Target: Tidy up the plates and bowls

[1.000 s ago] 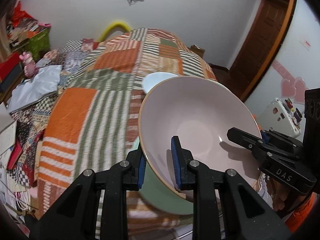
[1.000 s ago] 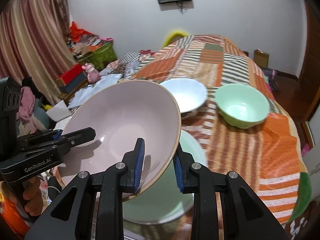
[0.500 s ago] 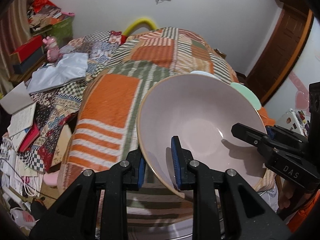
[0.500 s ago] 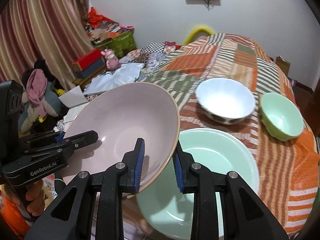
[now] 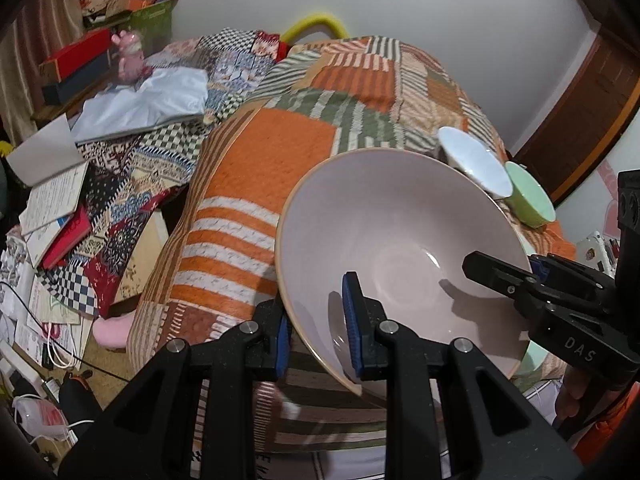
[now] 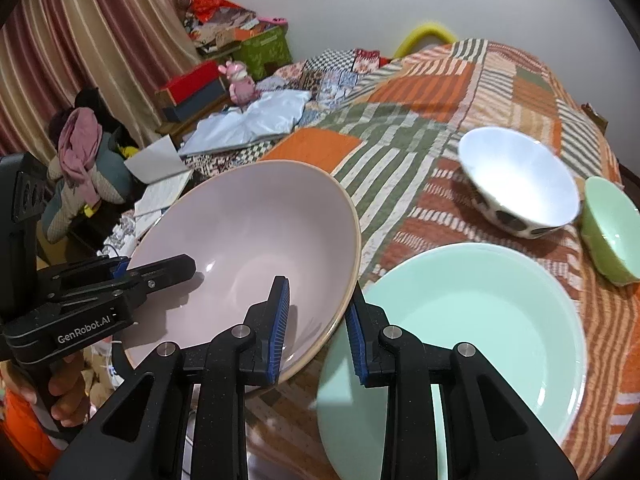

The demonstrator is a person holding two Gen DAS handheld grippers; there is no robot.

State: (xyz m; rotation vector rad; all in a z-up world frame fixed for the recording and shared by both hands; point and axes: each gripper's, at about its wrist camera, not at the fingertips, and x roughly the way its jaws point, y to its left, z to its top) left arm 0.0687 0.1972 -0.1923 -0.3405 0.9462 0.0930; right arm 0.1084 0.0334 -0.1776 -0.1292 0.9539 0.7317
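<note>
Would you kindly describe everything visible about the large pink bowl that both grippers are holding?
The pink bowl is wide and shallow, glossy like glazed ceramic, pale pink inside with a thin tan rim, and empty. It is held tilted above the near edge of the patchwork blanket, beside the mint plate. The left gripper and the right gripper each clamp its rim from opposite sides, one pad inside and one outside. Nothing else visibly touches it.

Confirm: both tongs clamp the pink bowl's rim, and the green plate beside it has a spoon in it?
No spoon: the right wrist view shows the green plate empty. The rest holds: left tongs and right tongs clamp the pink bowl by its rim.
</note>
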